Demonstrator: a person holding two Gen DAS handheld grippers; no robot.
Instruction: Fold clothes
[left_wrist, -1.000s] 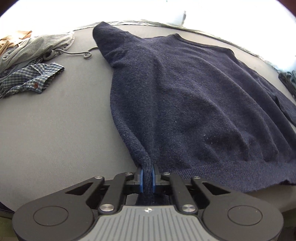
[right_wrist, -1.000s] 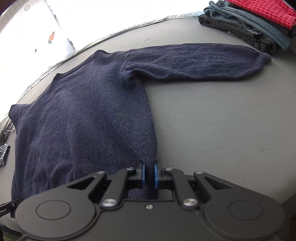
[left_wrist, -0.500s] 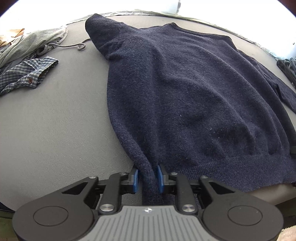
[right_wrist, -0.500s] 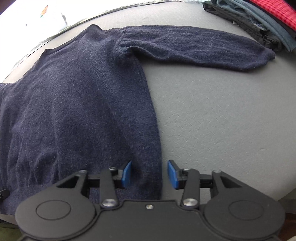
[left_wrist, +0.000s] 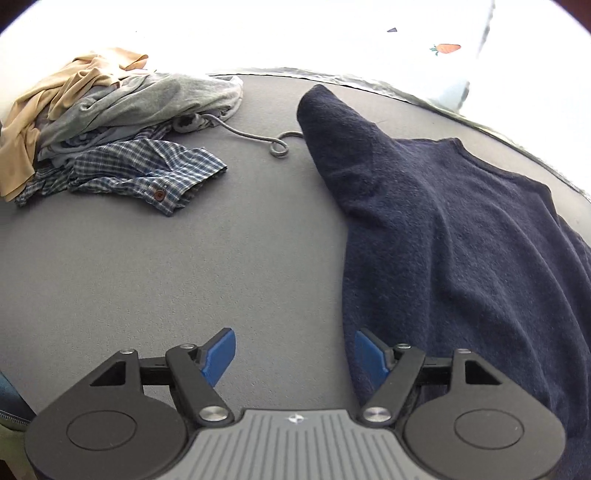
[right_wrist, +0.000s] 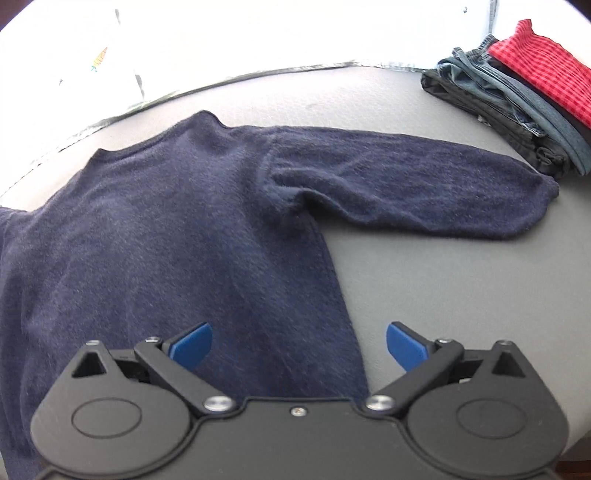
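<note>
A navy blue sweater (left_wrist: 461, 240) lies flat on the grey table (left_wrist: 184, 258). In the left wrist view its left sleeve looks folded in at the shoulder. In the right wrist view the sweater (right_wrist: 166, 240) has its right sleeve (right_wrist: 424, 192) stretched out to the right. My left gripper (left_wrist: 294, 356) is open and empty, over the table just left of the sweater's lower left side edge. My right gripper (right_wrist: 299, 345) is open and empty, above the sweater's lower right side edge.
A heap of unfolded clothes (left_wrist: 110, 122) with a plaid shirt (left_wrist: 147, 173) lies at the far left, a grey drawstring (left_wrist: 255, 138) trailing from it. A stack of folded clothes (right_wrist: 517, 99), red checked on top, sits at the far right. The table's far edge (right_wrist: 221, 79) runs behind.
Both grippers let go of the sweater's bottom corners and opened wide. The left gripper swung to the left, off the sweater; the right one lifted back a little.
</note>
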